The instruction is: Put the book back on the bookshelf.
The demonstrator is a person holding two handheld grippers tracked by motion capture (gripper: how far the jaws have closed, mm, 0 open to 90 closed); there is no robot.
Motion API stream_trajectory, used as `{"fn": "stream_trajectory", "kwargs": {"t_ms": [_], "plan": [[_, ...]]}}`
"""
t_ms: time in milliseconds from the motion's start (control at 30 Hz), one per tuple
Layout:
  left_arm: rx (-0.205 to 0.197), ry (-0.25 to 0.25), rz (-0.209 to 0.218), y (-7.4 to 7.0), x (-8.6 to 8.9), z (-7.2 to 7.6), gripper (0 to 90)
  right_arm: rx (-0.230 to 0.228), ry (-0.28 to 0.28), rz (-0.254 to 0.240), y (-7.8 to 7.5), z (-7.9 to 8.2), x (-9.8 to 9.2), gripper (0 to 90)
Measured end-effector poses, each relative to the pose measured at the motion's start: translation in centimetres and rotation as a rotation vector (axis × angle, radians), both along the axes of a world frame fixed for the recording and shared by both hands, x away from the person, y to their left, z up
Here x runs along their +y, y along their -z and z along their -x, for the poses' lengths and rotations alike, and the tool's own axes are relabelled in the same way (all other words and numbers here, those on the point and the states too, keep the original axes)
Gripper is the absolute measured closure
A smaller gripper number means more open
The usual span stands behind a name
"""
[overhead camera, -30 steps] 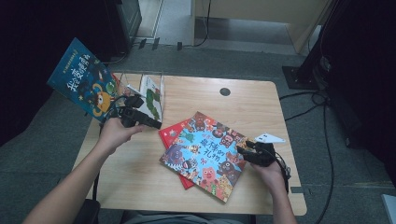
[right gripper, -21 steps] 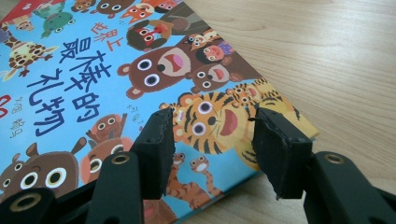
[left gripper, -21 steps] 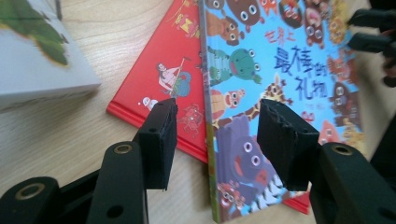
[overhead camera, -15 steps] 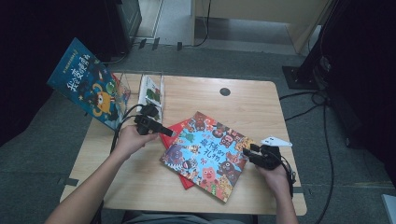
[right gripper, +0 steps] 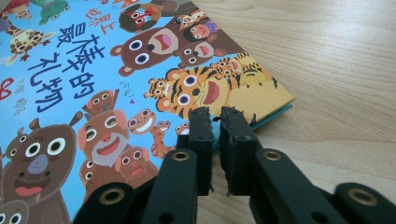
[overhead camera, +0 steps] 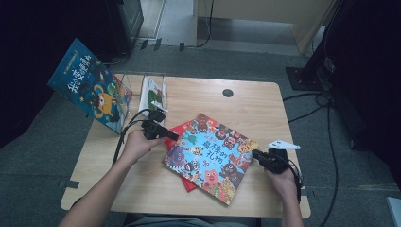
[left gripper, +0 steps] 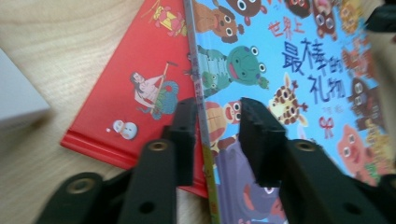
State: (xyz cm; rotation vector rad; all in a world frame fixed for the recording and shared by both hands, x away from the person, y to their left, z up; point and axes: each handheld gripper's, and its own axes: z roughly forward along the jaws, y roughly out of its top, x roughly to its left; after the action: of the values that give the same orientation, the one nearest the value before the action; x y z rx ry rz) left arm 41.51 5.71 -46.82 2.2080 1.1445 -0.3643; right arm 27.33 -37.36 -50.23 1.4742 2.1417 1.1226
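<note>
Status: both grippers are at the blue animal picture book [overhead camera: 210,158], which lies tilted at mid-frame of the high view, on top of a red book [overhead camera: 181,134] on the wooden table [overhead camera: 246,101].

Right gripper [overhead camera: 259,156], right of centre in the high view, has just been closing. In the right gripper view its jaws sit nearly together over the book's edge at the tiger corner [right gripper: 212,122]. Reads as clamped on the cover edge, though the contact point itself is tucked behind the jaws.

Left gripper [overhead camera: 171,136] is at the book's left side. Its jaws have just been closing too, but in the left gripper view they straddle the spine edge [left gripper: 212,133] with visible gap on both sides. Not gripping yet.

Upper left of the high view: another blue book [overhead camera: 90,90] stands tilted in a clear rack [overhead camera: 142,78] with a white book [overhead camera: 152,94] beside it. So one book looks already shelved.

Left to do, my guess: finish the left pinch, lift the animal book, move it to the rack, then deal with the red one. Roughly mid-task.
</note>
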Motion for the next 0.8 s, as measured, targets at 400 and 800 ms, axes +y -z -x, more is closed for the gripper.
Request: {"fn": "stream_trajectory", "kwargs": {"t_ms": [400, 800], "plan": [[-0.011, -0.002, -0.009, 1.2, 0.9, 1.2, 83.8, 0.004, -0.013, -0.022, 0.1, -0.3, 0.1, 89.3], [-0.01, -0.013, -0.005, 1.8, 1.4, 2.0, 87.8, 0.015, -0.007, -0.001, -0.1, -0.8, -0.5, 90.0]]}}
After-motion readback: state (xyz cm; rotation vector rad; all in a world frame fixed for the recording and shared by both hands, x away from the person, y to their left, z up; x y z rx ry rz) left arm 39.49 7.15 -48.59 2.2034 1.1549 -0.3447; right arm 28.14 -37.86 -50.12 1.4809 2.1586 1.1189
